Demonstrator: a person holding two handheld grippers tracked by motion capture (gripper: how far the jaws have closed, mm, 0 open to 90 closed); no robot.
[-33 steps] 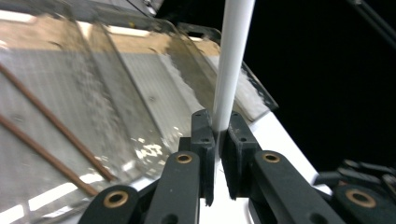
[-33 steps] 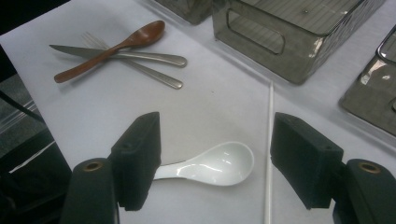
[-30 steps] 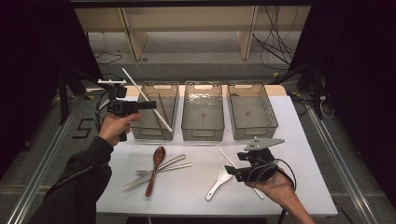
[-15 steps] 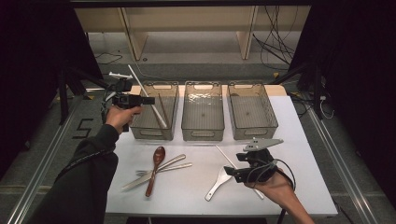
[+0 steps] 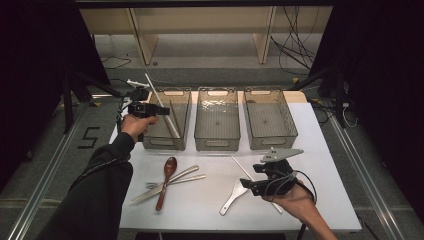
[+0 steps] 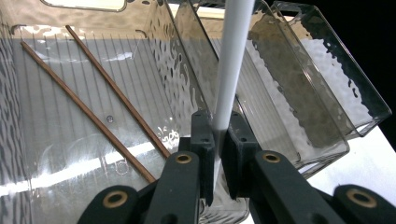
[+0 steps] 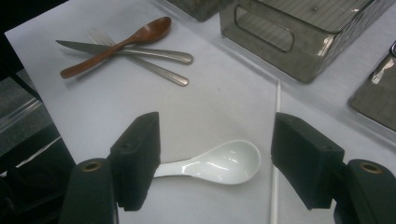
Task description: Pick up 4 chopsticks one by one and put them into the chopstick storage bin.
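White chopstick pinched by left gripper over left bin (two brown chopsticks inside); right gripper wide above white spoon; cutlery unsorted.

White chopstick: 1 long, slim, round rod, clamped near its lower end between the left gripper pads, rising steeply ahead of them, tilted over the left clear bin.

lab setup, white table, floor rails, loose cables

Black hand-held gripper with brass screws, dark sleeve.
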